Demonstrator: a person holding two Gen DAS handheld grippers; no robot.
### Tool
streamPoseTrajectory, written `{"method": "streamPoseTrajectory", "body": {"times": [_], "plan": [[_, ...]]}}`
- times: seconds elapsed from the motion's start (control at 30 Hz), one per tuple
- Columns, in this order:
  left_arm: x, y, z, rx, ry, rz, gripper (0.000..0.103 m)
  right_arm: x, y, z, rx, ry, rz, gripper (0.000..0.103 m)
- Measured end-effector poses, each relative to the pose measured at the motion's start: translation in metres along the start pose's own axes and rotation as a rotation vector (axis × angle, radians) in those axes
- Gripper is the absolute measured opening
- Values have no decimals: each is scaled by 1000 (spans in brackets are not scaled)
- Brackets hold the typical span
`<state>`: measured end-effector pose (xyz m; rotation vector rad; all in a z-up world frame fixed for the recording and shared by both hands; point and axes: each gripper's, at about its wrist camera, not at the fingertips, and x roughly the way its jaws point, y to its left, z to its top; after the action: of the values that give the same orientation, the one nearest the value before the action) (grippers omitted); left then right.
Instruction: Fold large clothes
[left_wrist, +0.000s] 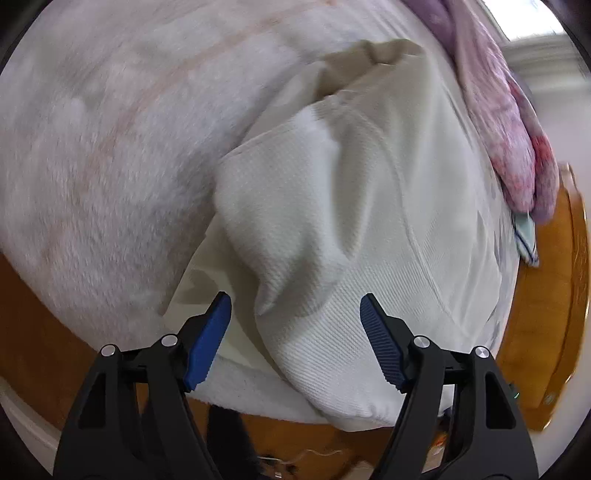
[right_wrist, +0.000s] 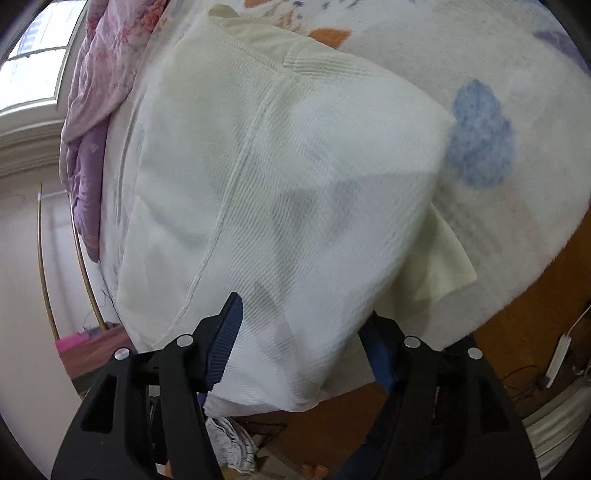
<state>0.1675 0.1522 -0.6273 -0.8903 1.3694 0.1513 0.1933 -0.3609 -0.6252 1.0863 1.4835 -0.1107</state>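
A large white ribbed garment (left_wrist: 354, 229) lies partly folded on a fluffy white blanket (left_wrist: 110, 155); it also shows in the right wrist view (right_wrist: 295, 177). My left gripper (left_wrist: 295, 306) is open, its blue pads on either side of a raised fold of the garment without closing on it. My right gripper (right_wrist: 303, 314) is open and wide. The garment's near folded edge lies between its fingers and drapes over the right fingertip, hiding it. A cream inner layer (right_wrist: 443, 266) sticks out at the right.
A pink and purple quilt (left_wrist: 509, 122) is bunched along the far side; it also shows in the right wrist view (right_wrist: 96, 92). The blanket has blue and orange patches (right_wrist: 480, 136). A wooden bed frame (left_wrist: 546, 295) and floor lie beyond the edge.
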Motion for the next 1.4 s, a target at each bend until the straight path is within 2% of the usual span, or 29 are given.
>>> {"method": "streamPoseTrajectory", "body": {"times": [0.07, 0.2, 0.27, 0.3, 0.33, 0.4, 0.43, 0.5, 0.53, 0.6, 0.67, 0.77, 0.83, 0.87, 0.93, 0.97, 1.07, 1.1, 1.17, 1.2, 1.23, 1.27, 1.3, 1.4], "plan": [[4, 1, 1, -44, 19, -13, 73, 6, -5, -6, 28, 25, -11, 60], [13, -15, 3, -18, 56, -22, 70, 14, -2, -9, 20, 42, 4, 58], [22, -20, 8, -16, 98, -13, 47, 12, -4, -9, 24, 47, 23, 50], [26, -21, 11, -27, 127, -13, 32, 14, -3, -6, 32, 52, 37, 48], [28, -21, 13, -43, 141, -39, 18, 16, -2, -5, 45, 60, 57, 41], [24, -28, 17, -51, 148, -90, 11, 17, 3, -3, 44, 74, 91, 24], [21, -32, 19, -43, 138, -122, 9, 15, 5, -2, 34, 75, 97, 4], [7, -41, 26, -10, 91, -203, 8, 7, 16, 2, -4, 55, 153, 4], [-8, -47, 33, 15, 37, -268, 7, -2, 27, 5, -45, 23, 192, 4], [-28, -52, 45, 34, -29, -322, 7, -17, 41, 11, -102, -28, 258, 4], [-46, -58, 61, 67, -96, -395, 7, -31, 58, 20, -171, -70, 369, 4], [-62, -77, 75, 196, -180, -435, 7, -40, 81, 26, -285, -108, 447, 4], [-65, -80, 80, 234, -216, -504, 7, -39, 83, 31, -312, -129, 503, 4], [-64, -77, 82, 243, -223, -508, 7, -35, 84, 32, -310, -119, 516, 4], [-53, -74, 82, 268, -214, -472, 7, -24, 82, 32, -343, -102, 449, 4], [-48, -68, 80, 273, -197, -436, 7, -14, 78, 29, -359, -79, 387, 4], [-30, -37, 62, 231, -122, -366, 8, 8, 53, 27, -290, -23, 286, 4], [-24, -28, 55, 207, -99, -341, 8, 14, 47, 25, -258, -10, 254, 5], [-17, -13, 48, 131, -69, -304, 18, 20, 37, 20, -178, 9, 189, 16], [-15, -6, 47, 88, -56, -296, 44, 20, 33, 15, -140, 11, 164, 23], [-14, 5, 43, 3, -38, -258, 81, 19, 31, 8, -90, 3, 110, 45], [-15, 11, 40, -64, -34, -218, 87, 17, 29, 1, -69, -4, 74, 63], [-16, 22, 33, -144, -33, -212, 86, 15, 28, -9, -54, -9, 53, 64], [-15, 25, 15, -215, 20, -207, 86, 21, 26, -34, 48, 43, 59, 64]]}}
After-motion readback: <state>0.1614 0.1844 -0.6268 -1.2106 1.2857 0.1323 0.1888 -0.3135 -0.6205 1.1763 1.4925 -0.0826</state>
